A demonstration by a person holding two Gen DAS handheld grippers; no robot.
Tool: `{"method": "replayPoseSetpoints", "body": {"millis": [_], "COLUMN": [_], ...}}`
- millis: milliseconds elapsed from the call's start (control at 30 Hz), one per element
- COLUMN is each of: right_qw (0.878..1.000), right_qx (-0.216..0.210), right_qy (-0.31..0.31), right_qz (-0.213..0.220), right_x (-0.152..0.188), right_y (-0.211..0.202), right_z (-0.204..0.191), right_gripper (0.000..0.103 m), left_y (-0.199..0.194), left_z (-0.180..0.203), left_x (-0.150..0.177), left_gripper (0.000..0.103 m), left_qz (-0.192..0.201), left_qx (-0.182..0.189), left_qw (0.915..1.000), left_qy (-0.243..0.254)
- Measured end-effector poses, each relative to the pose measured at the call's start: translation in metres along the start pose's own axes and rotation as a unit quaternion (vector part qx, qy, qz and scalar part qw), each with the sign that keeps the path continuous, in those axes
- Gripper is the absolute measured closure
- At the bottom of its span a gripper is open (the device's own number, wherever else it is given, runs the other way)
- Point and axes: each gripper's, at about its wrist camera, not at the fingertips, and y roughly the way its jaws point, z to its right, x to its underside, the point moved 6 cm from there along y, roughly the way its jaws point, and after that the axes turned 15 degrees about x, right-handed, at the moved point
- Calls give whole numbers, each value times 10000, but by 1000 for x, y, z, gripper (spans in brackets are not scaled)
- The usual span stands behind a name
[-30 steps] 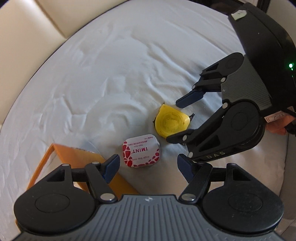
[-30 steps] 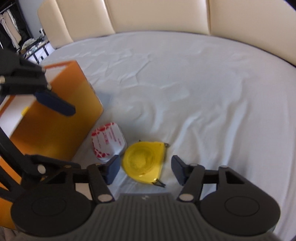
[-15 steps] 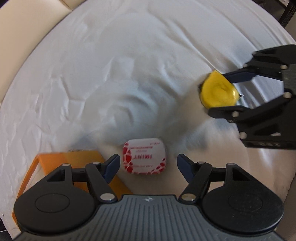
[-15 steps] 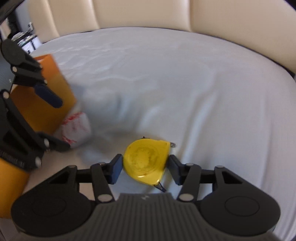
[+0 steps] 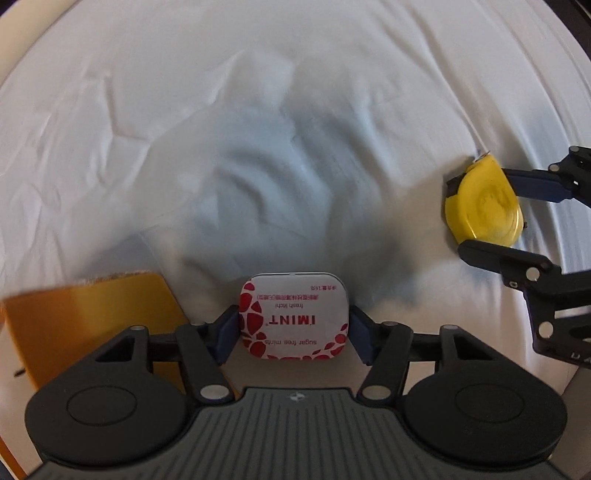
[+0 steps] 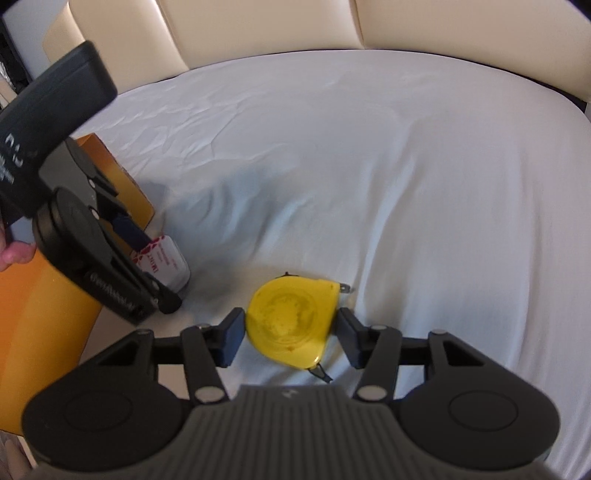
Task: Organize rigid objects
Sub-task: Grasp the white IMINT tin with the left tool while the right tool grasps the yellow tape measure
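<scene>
On white sheet [image 5: 295, 110], one mint tin [image 5: 293, 315] clamped by left gripper [image 5: 293, 330], one yellow tape measure [image 6: 290, 321] pinched by right gripper [image 6: 290, 338], one orange box [image 6: 40, 302]

tin [image 5: 293, 315]: white, red blotches, red lettering
tape [image 6: 291, 323]: yellow
box [image 5: 92, 314]: orange
sheet [image 6: 369, 166]: white
grippers: black, blue pads [image 5: 227, 330]

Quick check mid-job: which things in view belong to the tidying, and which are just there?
Part of the job:
- mint tin, between the left tool's pads
- yellow tape measure, between the right tool's pads
- orange box, likely where they go

Just there:
- white sheet
- cream cushions behind
</scene>
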Motion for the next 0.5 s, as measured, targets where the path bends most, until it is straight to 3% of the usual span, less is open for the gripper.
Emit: {"method": "replayPoseSetpoints", "body": {"millis": [67, 167, 267, 400, 500], "right_qw": [10000, 9999, 9997, 9991, 9983], "right_qx": [-24, -5, 87, 219, 394], "right_qy": [39, 30, -24, -88, -90], "right_qz": [-63, -137, -210, -363, -412], "right_x": [2, 8, 16, 33, 46], "right_y": [-2, -7, -16, -30, -38], "right_z": [3, 7, 10, 13, 19], "right_gripper": [49, 49, 49, 49, 49], "left_y": [-2, -4, -5, -5, -2], "left_z": [5, 25, 47, 72, 84], "left_x": [8, 26, 44, 70, 87], "left_gripper": [33, 33, 33, 33, 32], "left_qz": [214, 632, 918, 1142, 1340], "left_qx": [-63, -89, 71, 602, 479], "left_qw": [9995, 9978, 9956, 9913, 9895], "left_qy": [-217, -160, -144, -244, -235]}}
